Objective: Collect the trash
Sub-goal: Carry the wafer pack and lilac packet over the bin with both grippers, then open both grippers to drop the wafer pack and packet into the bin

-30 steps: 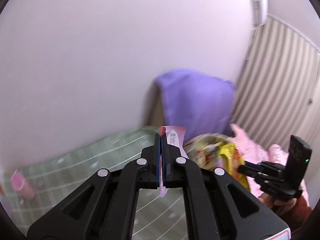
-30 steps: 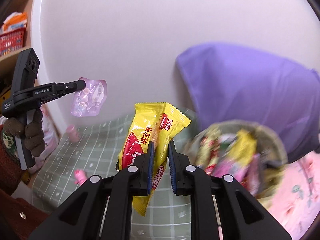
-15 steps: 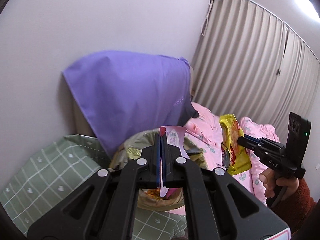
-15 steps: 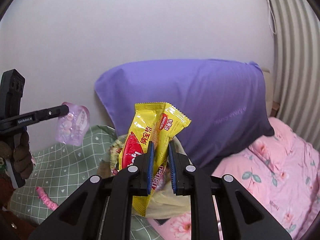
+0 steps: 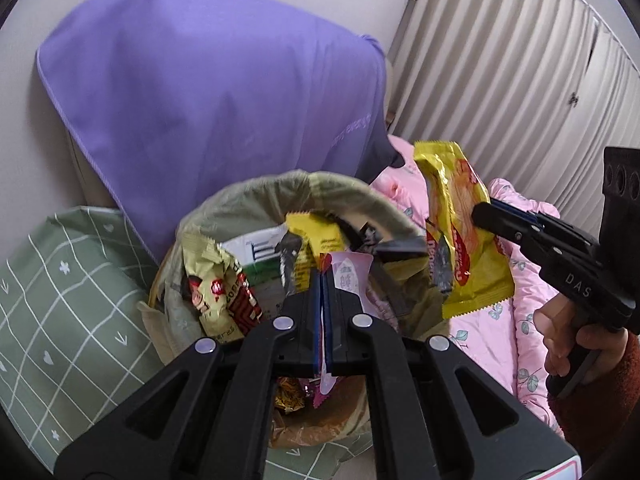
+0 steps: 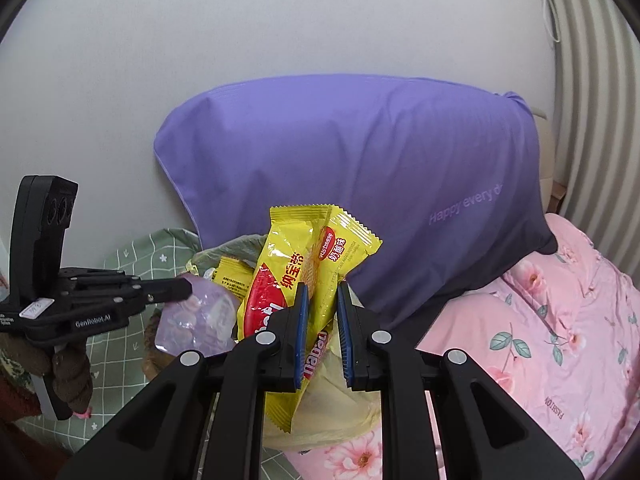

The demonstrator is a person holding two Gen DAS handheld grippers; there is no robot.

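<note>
Leaning on a white wall (image 6: 280, 60) beside curtains (image 5: 500, 80), a purple pillow (image 6: 360, 168) backs the bin (image 5: 280, 200) on green and pink bedding. Left gripper (image 5: 323, 280) clamps a pink packet (image 5: 348, 276) over it; right gripper (image 6: 320, 300) clamps a yellow wrapper (image 6: 304, 256).

Purple pillow (image 6: 360, 184) upright against white wall (image 6: 280, 32), pale lettering near its right end; pink floral quilt (image 6: 560, 340) just beside it at right; green checked sheet (image 5: 60, 300) at left; ribbed beige curtain (image 5: 500, 80) behind quilt
</note>
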